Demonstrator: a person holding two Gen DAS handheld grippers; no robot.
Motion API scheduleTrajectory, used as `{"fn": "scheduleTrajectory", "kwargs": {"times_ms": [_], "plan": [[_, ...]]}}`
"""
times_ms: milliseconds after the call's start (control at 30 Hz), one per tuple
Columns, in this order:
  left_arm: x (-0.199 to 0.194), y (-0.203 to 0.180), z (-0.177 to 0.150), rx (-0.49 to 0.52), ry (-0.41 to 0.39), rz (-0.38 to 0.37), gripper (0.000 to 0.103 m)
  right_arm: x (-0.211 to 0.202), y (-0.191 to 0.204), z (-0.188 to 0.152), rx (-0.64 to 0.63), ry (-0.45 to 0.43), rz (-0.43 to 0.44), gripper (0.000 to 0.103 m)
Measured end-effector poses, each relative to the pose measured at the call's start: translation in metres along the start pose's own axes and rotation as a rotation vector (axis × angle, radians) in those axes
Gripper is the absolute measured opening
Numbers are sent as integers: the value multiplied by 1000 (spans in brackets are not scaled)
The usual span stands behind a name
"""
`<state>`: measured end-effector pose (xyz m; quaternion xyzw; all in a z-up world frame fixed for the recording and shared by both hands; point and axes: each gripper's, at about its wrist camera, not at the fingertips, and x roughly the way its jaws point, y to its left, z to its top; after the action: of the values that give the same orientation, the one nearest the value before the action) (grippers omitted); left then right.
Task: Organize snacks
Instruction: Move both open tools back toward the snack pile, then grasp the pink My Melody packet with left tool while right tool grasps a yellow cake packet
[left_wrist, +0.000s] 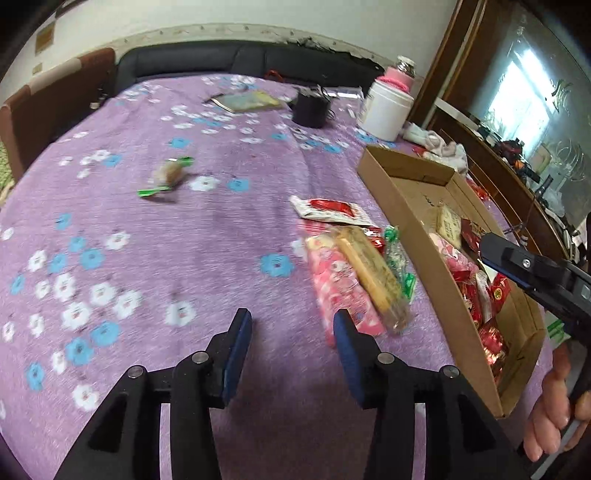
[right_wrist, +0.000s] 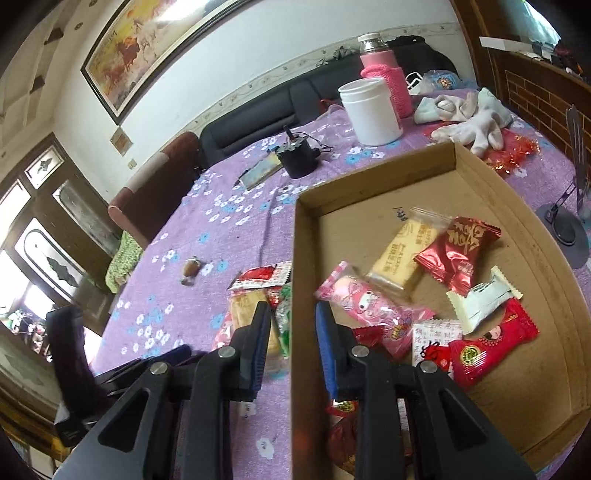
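Left gripper (left_wrist: 292, 328) parted, empty (right gripper (right_wrist: 291, 321) likewise).

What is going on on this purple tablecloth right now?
A person with a gripper in each hand is sorting snacks into a cardboard box. Several wrapped snacks already lie in it, among them a pink packet and a yellow biscuit pack. The left gripper is open and empty over the cloth, next to a small pile of packets still outside the box. A lone wrapped candy lies further off. The right gripper straddles the box's near wall and holds nothing.
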<state>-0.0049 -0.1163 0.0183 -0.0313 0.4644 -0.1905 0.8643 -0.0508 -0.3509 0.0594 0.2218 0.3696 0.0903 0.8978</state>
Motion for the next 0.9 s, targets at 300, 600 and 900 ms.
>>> {"fn": "scheduleTrajectory", "kwargs": {"times_ms": [300,600,900], "plan": [[32,-38,25,114,10,68,51,3,4,-2,-6,15,16,24],[32,-15,32,74,-44,170,29,1,8,-4,-17,9,21,24],[-27,71,-23,-53,-111,161,29,4,34,-9,-130,12,23,24]]}}
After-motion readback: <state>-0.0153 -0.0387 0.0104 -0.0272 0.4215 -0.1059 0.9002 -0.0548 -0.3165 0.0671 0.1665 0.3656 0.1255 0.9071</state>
